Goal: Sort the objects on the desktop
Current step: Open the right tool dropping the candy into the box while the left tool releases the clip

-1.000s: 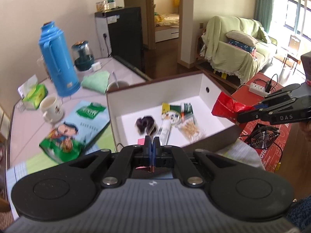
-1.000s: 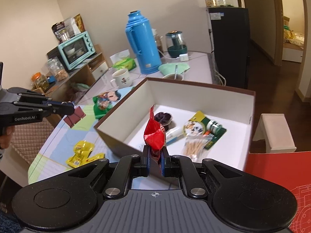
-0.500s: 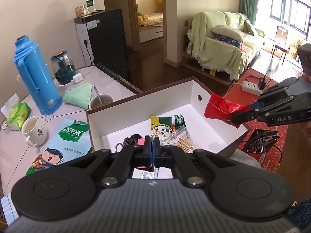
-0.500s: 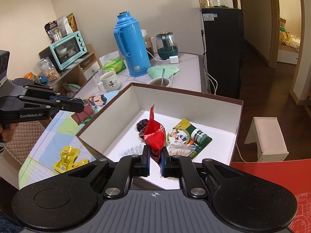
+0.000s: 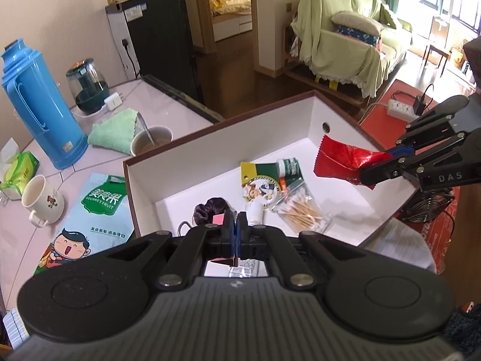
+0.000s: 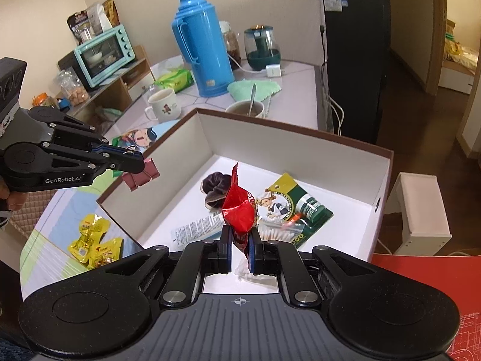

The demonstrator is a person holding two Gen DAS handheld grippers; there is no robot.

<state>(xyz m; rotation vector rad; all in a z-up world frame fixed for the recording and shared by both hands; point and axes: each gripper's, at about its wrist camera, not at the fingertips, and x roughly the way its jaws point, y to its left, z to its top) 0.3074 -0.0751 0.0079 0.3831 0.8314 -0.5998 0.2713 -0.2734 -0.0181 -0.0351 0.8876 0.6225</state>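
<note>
A white box with brown rim (image 5: 192, 150) (image 6: 300, 147) sits on the table and holds a dark scrunchie (image 5: 210, 210) (image 6: 215, 185), a green carded item (image 6: 288, 201), cotton swabs (image 5: 300, 210) and a tube (image 6: 195, 228). My left gripper (image 5: 234, 225) (image 6: 141, 162) is shut on a pink binder clip (image 6: 141, 176) over the box's near-left edge. My right gripper (image 6: 240, 240) (image 5: 372, 168) is shut on a red snack packet (image 6: 239, 207) (image 5: 339, 159) and holds it above the box's inside.
A blue thermos (image 6: 198, 51), a mug (image 6: 162, 105), a bowl with a spoon (image 6: 246, 108), a green cloth (image 6: 255, 87) and a snack bag (image 5: 90, 210) stand behind and beside the box. Yellow packets (image 6: 93, 240) lie on the table at the left.
Both grippers have moved further over the box. The red packet now hangs above the box's contents, and the clip sits over the box's left rim.
</note>
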